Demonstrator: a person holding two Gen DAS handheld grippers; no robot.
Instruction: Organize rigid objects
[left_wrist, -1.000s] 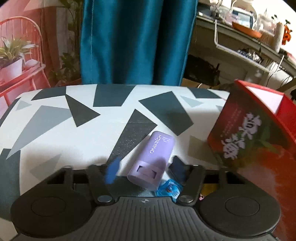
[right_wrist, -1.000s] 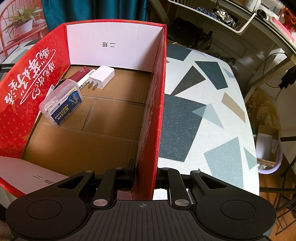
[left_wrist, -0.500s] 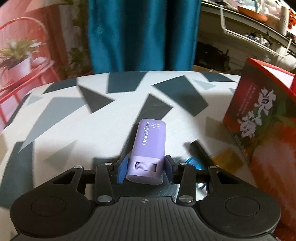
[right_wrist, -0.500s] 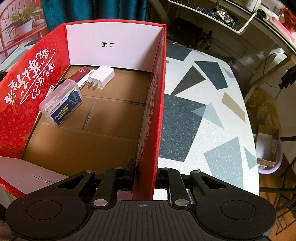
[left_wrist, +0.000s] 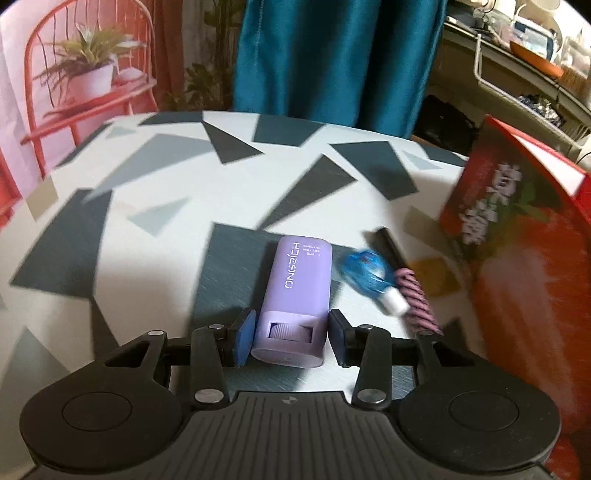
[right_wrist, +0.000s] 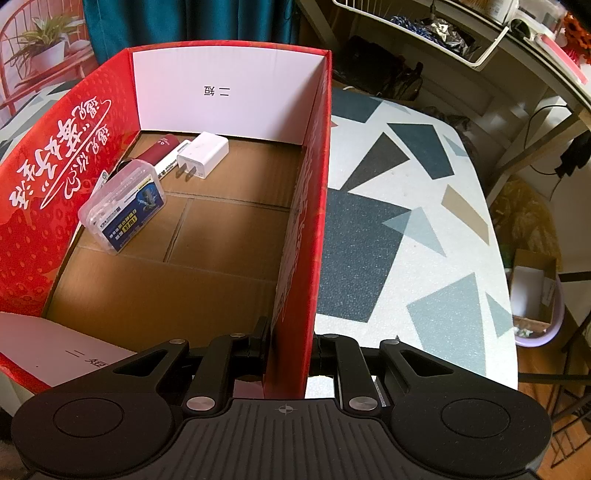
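Pads of the left gripper (left_wrist: 290, 338) press both sides of a lilac case (left_wrist: 295, 302) at its ribbed near end, so the case is clamped; the jaws closed onto it within the last second. The case points away from the gripper over the patterned table (left_wrist: 155, 177), whether lifted off it or resting I cannot tell. Just to the right of the case lie a translucent blue item with a white tip (left_wrist: 369, 277), a twisted pink piece (left_wrist: 415, 299) touching that tip, and a thin black stick (left_wrist: 388, 243) behind them; motion blur hides what they are. Further right of the case stands the outer wall of the red cardboard box (left_wrist: 517, 236), printed with white characters.

The right gripper (right_wrist: 290, 350) is nearly closed, pinching the right-hand wall of the box (right_wrist: 310, 206) near its close corner: one finger sits inside the box, the other outside over the table (right_wrist: 406, 206). Inside the box, near the far left corner, a white charger plug (right_wrist: 201, 154) lies on the brown floor with its prongs toward the camera. Beside it, toward the left wall, lie a white marker (right_wrist: 170, 160) and a dark red cylinder (right_wrist: 159, 147). A clear plastic case with a blue label (right_wrist: 123, 206) leans against the left wall, nearer the camera. The lilac case is outside the box.
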